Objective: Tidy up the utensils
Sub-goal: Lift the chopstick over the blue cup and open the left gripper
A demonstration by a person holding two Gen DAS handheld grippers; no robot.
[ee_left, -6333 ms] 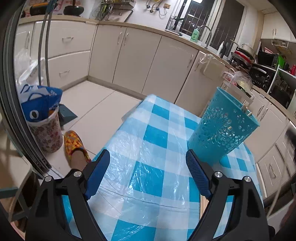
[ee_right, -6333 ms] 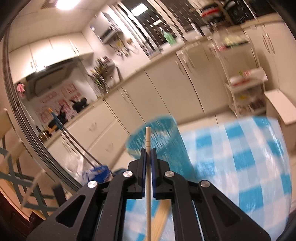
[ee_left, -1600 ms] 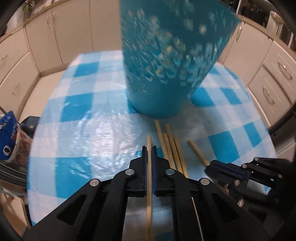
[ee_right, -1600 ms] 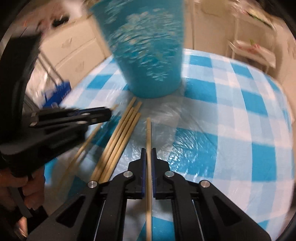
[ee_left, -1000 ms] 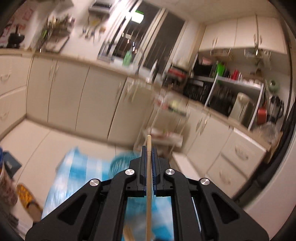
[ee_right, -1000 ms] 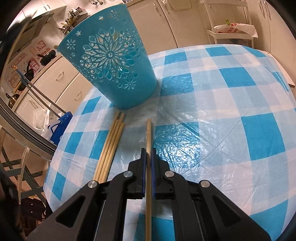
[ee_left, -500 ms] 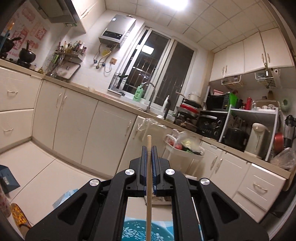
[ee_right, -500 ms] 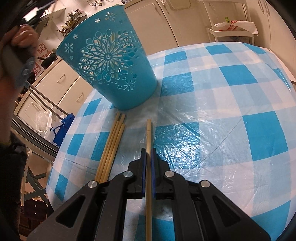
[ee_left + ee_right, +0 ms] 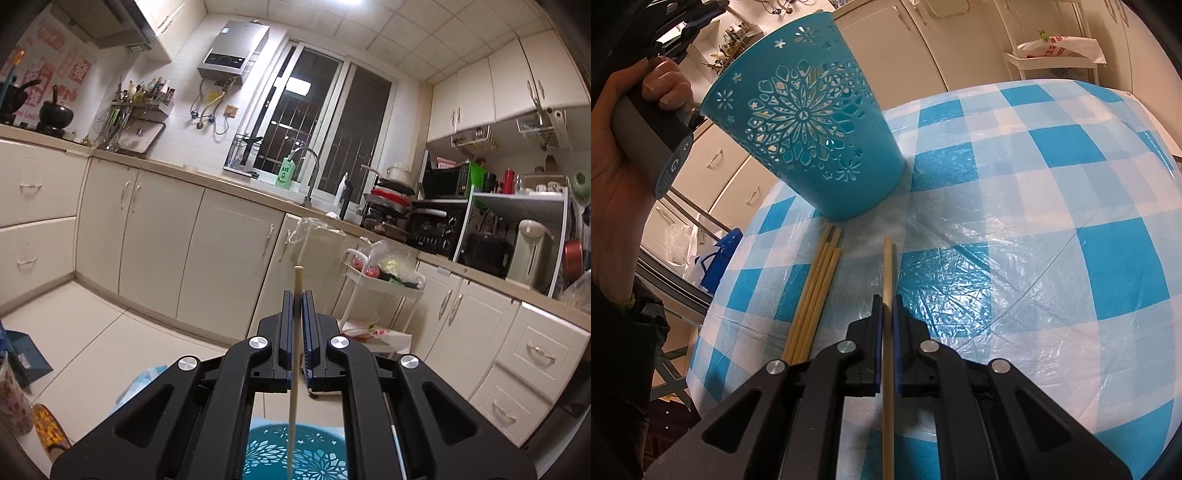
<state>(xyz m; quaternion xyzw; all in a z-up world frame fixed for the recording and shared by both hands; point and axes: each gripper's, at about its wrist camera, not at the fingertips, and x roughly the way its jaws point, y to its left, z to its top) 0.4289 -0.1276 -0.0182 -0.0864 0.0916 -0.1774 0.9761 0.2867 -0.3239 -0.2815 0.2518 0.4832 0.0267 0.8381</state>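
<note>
My left gripper (image 9: 294,295) is shut on a wooden chopstick (image 9: 297,288) and holds it upright, high above the teal cut-out basket (image 9: 295,454), whose rim shows under the jaws. My right gripper (image 9: 885,299) is shut on another chopstick (image 9: 887,266) and holds it low over the blue checked tablecloth (image 9: 1034,229), its tip pointing at the teal basket (image 9: 812,122). Several more chopsticks (image 9: 816,288) lie side by side on the cloth, left of the right gripper. The hand with the left gripper's handle (image 9: 650,122) shows at upper left of the right wrist view.
Cream kitchen cabinets (image 9: 221,251) and a sink counter run behind the table. A white trolley (image 9: 384,284) with bagged food stands by the far cabinets. A blue bag (image 9: 716,258) sits on the floor left of the table. The table edge curves round at right.
The left gripper has risen a little further with its chopstick and now stands over the basket's rim. The right gripper has stayed low over the cloth with its chopstick.
</note>
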